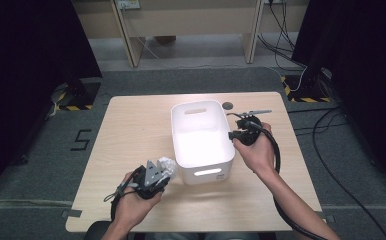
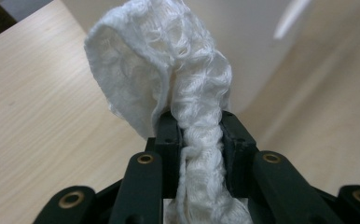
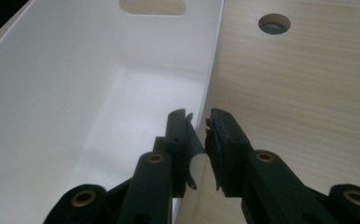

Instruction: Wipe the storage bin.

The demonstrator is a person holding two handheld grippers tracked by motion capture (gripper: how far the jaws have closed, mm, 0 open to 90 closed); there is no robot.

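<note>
We see a light wooden table (image 1: 131, 130) with a white plastic bin (image 1: 201, 170) standing near its middle, a handle slot cut into each short wall. The left gripper (image 1: 157, 176) sits low at the near left of the table, just beside the bin's near left corner, and its jaws are clamped on a white knitted cloth (image 1: 167, 164). In the left gripper view the cloth (image 2: 169, 79) is pinched into a narrow rope between the two black pads and blooms out above them in a loose, open-weave fold, with the wood of the table on the left and the pale wall of the bin (image 2: 262, 56) close behind it. The right gripper (image 1: 241, 131) is at the bin's right long wall, about midway along it, held in the person's right hand (image 1: 256, 150) with its thick black cable curling back along the forearm. In the right gripper view the jaws of that gripper (image 3: 200, 140) straddle the rim of the bin (image 3: 211, 88), one finger inside the bin and the other outside over the table; a narrow gap shows between the outer pad and the rim, so we cannot tell whether the wall is truly pinched. Farther along the table beyond the bin is a round grommet hole (image 3: 274, 23).
</note>
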